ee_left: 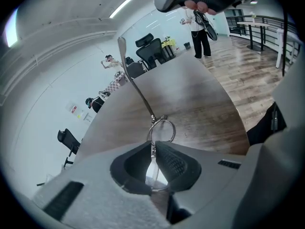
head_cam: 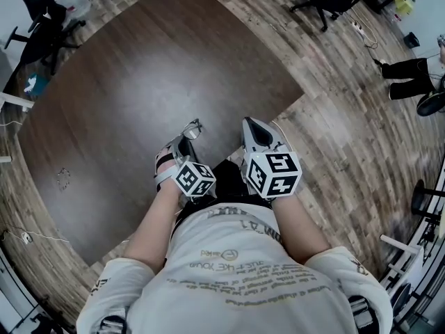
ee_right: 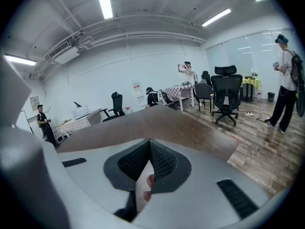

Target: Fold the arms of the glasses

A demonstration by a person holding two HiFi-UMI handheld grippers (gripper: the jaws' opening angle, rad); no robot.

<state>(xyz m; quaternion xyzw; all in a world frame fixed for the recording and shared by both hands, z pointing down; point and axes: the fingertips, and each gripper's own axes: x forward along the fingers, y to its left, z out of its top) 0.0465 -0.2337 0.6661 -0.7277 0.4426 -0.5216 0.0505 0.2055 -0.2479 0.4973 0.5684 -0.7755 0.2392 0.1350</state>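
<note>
My left gripper [head_cam: 186, 140] is shut on a pair of thin wire-rimmed glasses [head_cam: 192, 128] over the near edge of the dark table. In the left gripper view the jaws [ee_left: 154, 147] pinch the frame at one lens, and a round lens [ee_left: 161, 130] sticks out past the tips. One slim arm [ee_left: 135, 86] of the glasses stretches straight out and away, unfolded. I cannot see the other arm. My right gripper [head_cam: 254, 129] hovers just right of the glasses, apart from them. Its jaws [ee_right: 149, 145] are shut with nothing between them.
The dark brown table [head_cam: 139, 96] spreads ahead and to the left, with a small wiry item [head_cam: 63, 178] near its left edge. Wooden floor [head_cam: 348, 138] lies to the right. Office chairs [ee_right: 227, 97] and several standing people are farther off.
</note>
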